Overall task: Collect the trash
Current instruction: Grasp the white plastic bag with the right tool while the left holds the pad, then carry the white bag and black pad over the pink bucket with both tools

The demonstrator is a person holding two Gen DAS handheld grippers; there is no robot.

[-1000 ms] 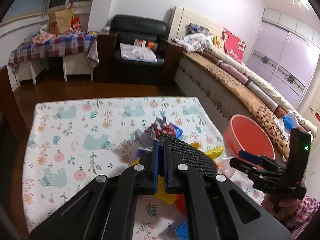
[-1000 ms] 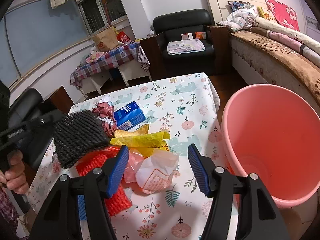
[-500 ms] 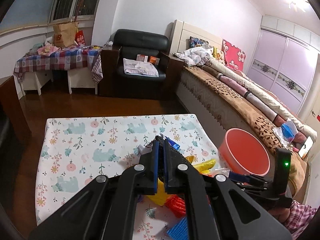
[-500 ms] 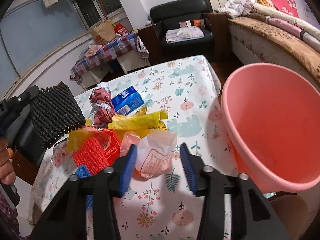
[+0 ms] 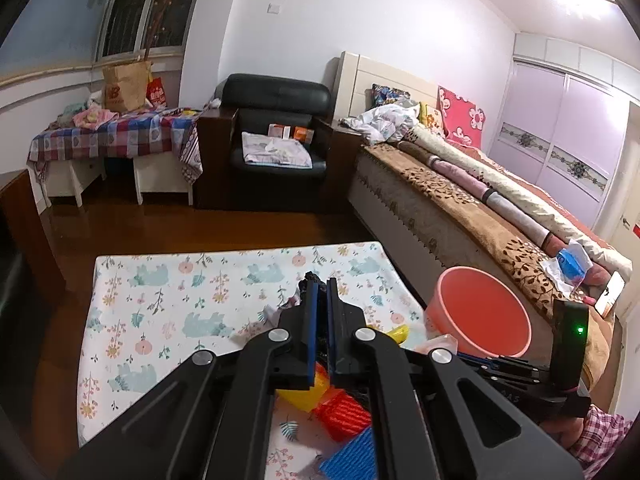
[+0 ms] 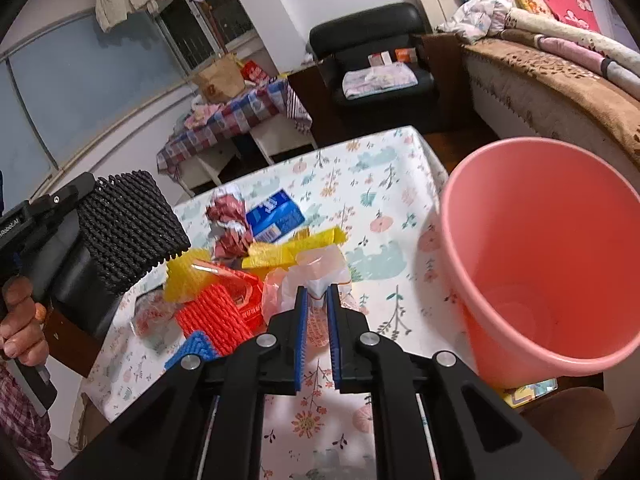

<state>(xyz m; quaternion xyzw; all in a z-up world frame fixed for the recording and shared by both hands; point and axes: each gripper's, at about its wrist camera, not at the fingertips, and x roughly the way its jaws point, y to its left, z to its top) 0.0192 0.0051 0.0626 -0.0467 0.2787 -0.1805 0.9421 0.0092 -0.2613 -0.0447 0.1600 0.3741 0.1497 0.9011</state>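
From the left wrist camera, the view has lifted since the earlier frame: the table (image 5: 132, 320) with its flowered cloth now lies lower and further off. The left gripper (image 5: 319, 296) has risen with its jaws pressed together on the black foam net (image 5: 310, 279), of which only a dark scrap shows at the tips; the rest is hidden behind the fingers. The pink bucket (image 5: 482, 320) stands off the table's far right corner.

From the right wrist camera, the right gripper (image 6: 317, 300) has just been closing, and its jaws now pinch the neck of the clear plastic bag (image 6: 316, 276) at the near edge of the trash pile. The black foam net (image 6: 128, 224) hangs raised in the left gripper (image 6: 86, 190). The pink bucket (image 6: 540, 256) gapes just beside the bag, apparently empty. Both pieces look ready to carry there.
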